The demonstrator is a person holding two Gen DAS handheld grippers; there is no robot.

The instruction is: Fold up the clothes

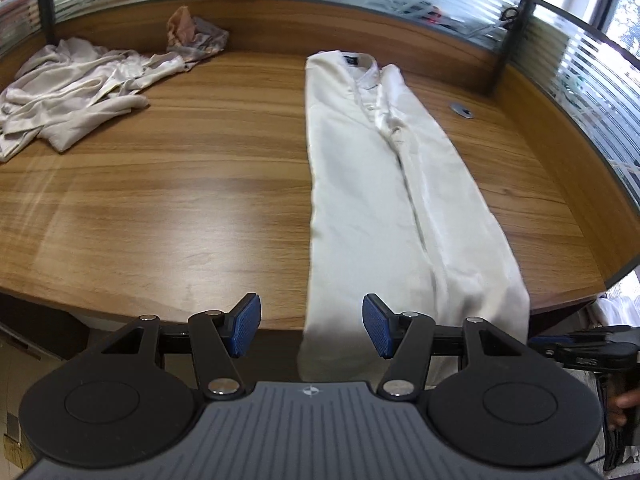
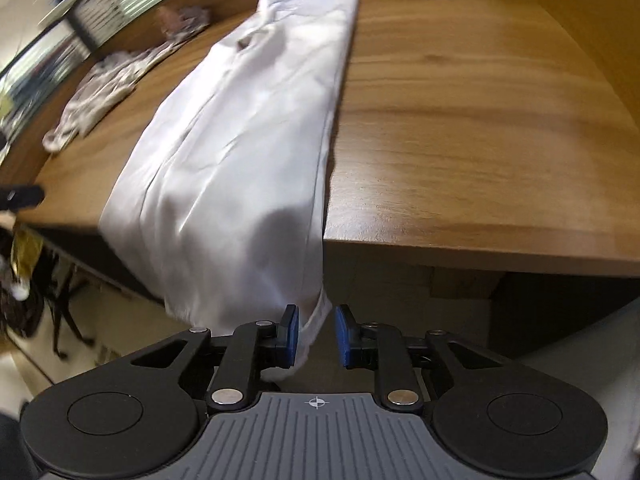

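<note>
White shirt (image 1: 384,184) lies on the desk (image 1: 180,200) as a long narrow strip, hem overhanging the desk's near edge; crosswise folds remain. Left gripper (image 1: 312,330) gapes empty; right gripper (image 2: 316,336), slightly parted, brackets the hem corner ungripped.

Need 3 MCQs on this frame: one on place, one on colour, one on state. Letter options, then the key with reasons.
1. Where does the white shirt lie?
A. wholly on the table
B. on the table with its near end hanging over the edge
C. on the floor

2. What colour are the pads on the left gripper?
A. blue
B. red
C. green

3. How do the jaws of the right gripper stand?
A. clamped shut on the hem
B. wide open, clear of the cloth
C. slightly apart, with the hem between them

Key: 1 B, the hem droops below the table edge. 2 A, both pads are blue. 3 C, a gap shows beside the cloth.
</note>
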